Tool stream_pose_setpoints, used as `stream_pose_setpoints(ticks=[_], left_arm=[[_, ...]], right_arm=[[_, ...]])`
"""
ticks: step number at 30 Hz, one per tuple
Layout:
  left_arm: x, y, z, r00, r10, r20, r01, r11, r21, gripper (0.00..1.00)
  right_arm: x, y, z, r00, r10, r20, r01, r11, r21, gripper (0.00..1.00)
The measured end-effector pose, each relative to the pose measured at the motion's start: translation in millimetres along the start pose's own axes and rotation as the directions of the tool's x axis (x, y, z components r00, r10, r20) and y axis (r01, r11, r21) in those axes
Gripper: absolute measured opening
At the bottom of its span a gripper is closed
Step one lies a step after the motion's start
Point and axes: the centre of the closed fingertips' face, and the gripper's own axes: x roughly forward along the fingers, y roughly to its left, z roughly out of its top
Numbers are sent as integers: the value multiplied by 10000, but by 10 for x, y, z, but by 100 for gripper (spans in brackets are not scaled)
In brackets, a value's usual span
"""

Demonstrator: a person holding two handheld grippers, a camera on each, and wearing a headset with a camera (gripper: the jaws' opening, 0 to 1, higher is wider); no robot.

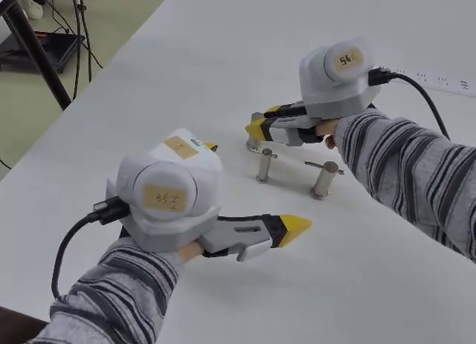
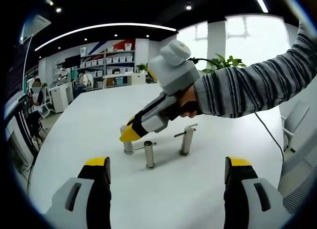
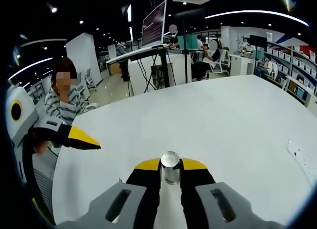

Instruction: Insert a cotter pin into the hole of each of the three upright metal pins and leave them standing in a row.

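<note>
Three upright metal pins stand in a row on the white table (image 1: 186,54). The middle pin (image 1: 264,166) (image 2: 149,154) and the right pin (image 1: 323,180) (image 2: 186,140) each carry a thin cotter pin through the top. My right gripper (image 1: 256,128) (image 3: 170,165) is shut on the far-left pin (image 1: 254,143) (image 2: 128,145) (image 3: 171,166), gripping it near the top. My left gripper (image 1: 251,186) (image 2: 168,163) stands wide open in front of the row, a little short of it, with nothing between its jaws.
A white power strip (image 1: 440,80) (image 3: 300,158) lies at the table's far right. The table's left edge drops to the floor, where a black stand leg (image 1: 37,47) and cables stand. A seated person (image 3: 62,98) is beyond the table.
</note>
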Motion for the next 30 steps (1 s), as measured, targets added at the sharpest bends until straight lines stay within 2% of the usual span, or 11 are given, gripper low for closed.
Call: stream_pose_setpoints(ticks=[7, 13, 17, 30], left_arm=[[12, 0, -29, 9999, -18, -114, 19, 10000, 57, 95], [22, -30, -33, 9998, -135, -140, 137, 9998, 145, 95], [27, -45, -21, 9998, -195, -100, 196, 9997, 165, 95], [59, -120, -21, 9989, -458, -105, 461, 9986, 242, 95]], right_arm=[[-58, -45, -28, 9998, -138, -124, 136, 9997, -185, 8], [-205, -126, -130, 9987, -376, -340, 364, 9987, -353, 8], [-355, -205, -238, 9975, -601, -377, 594, 9980, -195, 8], [-874, -327, -542, 9887, -1381, -579, 1384, 9904, 15, 8]])
